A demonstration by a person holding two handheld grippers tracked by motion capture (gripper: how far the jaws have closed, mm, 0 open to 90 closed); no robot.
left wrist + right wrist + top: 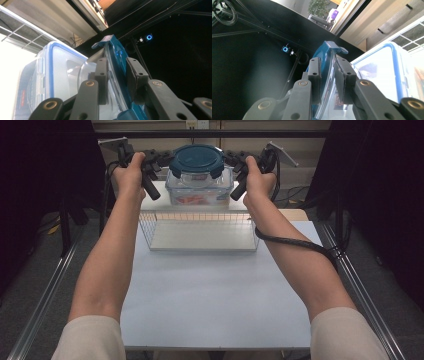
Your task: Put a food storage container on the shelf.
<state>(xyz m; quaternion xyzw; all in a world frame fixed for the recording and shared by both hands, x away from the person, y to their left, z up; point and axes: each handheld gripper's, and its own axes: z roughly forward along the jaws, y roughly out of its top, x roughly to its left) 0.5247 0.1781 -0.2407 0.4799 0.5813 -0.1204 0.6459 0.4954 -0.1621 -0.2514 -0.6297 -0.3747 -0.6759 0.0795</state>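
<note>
1. A round lidded container (196,166) sits on top of a rectangular lidded box (199,190).
2. The left gripper (159,159) is at the round container's left edge, the right gripper (235,160) at its right edge.
3. A wire basket (199,231) stands on the table (215,295), in front of the stack.

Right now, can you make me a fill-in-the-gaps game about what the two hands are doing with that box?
1. The round container has a lid coloured dark ____.
2. It sits on top of a clear ____ box.
3. The left tool and right tool grip the round container's ____.
4. Below, on the table, waits a white wire ____.

Missing words: teal; rectangular; rim; basket
</note>
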